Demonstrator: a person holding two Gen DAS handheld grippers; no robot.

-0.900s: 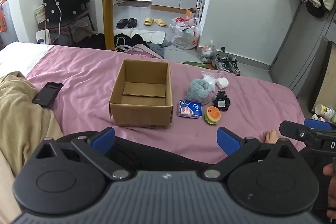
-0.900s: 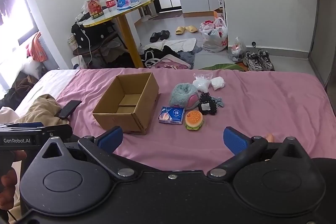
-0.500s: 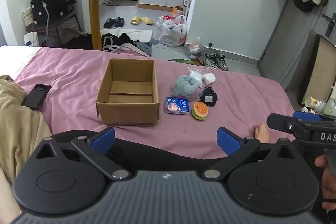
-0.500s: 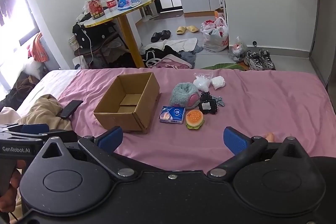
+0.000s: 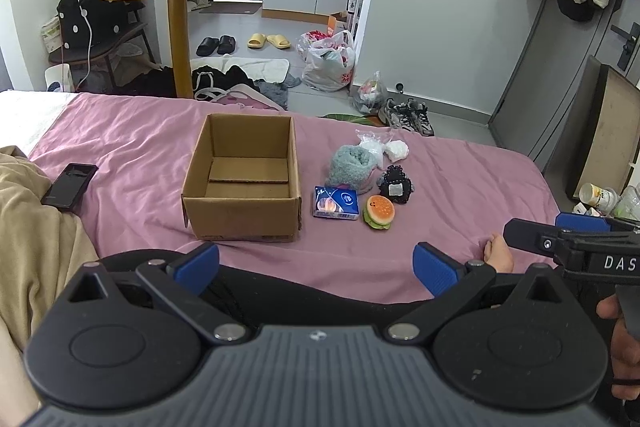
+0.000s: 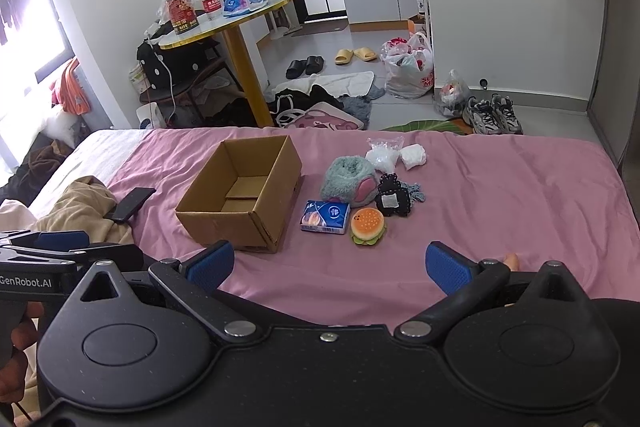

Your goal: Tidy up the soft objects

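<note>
On a pink bed (image 5: pixel 460 187), the box (image 5: pixel 244 183) is sitting empty; soft toys (image 5: pixel 378 211) are waiting at 3 o'clock; both grippers, left (image 5: pixel 316 267) and right (image 6: pixel 326 267), are gaping wide, holding nothing.

The black knitted item (image 5: pixel 395 184) hides part of a grey thing behind it; the right gripper (image 5: pixel 576 242) is cut off by the left view's edge

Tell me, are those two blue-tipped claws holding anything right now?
No. The left gripper and right gripper are both open with nothing between their fingers; the soft items, such as the burger toy, lie untouched on the bed.
</note>
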